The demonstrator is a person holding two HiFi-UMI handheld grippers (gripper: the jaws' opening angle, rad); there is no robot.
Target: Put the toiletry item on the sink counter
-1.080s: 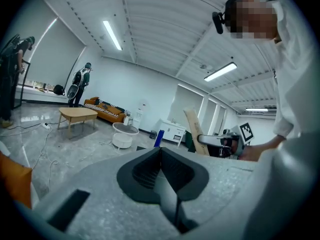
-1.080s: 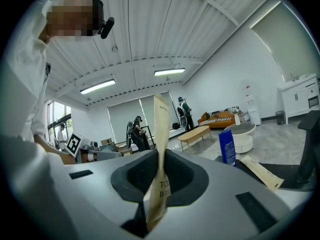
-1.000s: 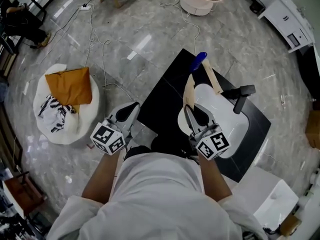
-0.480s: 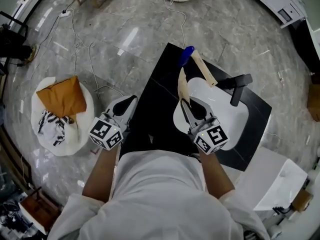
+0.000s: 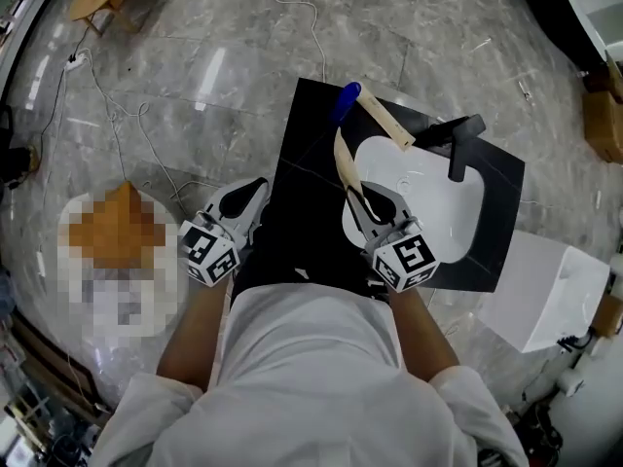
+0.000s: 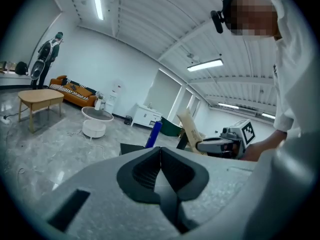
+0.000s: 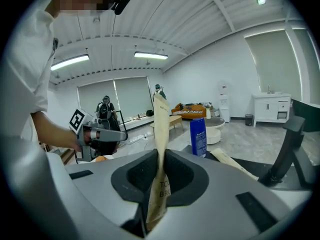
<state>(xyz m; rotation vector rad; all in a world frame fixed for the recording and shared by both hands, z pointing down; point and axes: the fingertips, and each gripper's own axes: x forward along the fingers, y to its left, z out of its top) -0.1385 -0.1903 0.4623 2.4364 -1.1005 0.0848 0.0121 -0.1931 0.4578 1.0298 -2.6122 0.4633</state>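
Note:
A flat tan toothbrush package (image 5: 340, 161) (image 7: 159, 129) stands upright in my right gripper (image 5: 359, 199) (image 7: 160, 156), which is shut on its lower end above the left rim of the white sink basin (image 5: 458, 217). The basin is set in a black counter (image 5: 302, 212). A second tan package (image 5: 382, 120) (image 7: 235, 162) lies at the counter's far edge beside a blue bottle (image 5: 341, 101) (image 7: 198, 136) (image 6: 153, 134). My left gripper (image 5: 253, 191) (image 6: 160, 153) is shut and empty, at the counter's left edge.
A black faucet (image 5: 458, 144) (image 7: 284, 149) stands at the basin's far right. A white cabinet (image 5: 545, 295) sits right of the counter. On the marble floor are loose cables (image 5: 127, 129) and a round white cushion (image 5: 117, 261) at the left.
The counter now lies closer beneath both grippers. My left gripper has come from over the floor to the counter's left edge. The right gripper still holds the package over the basin's rim.

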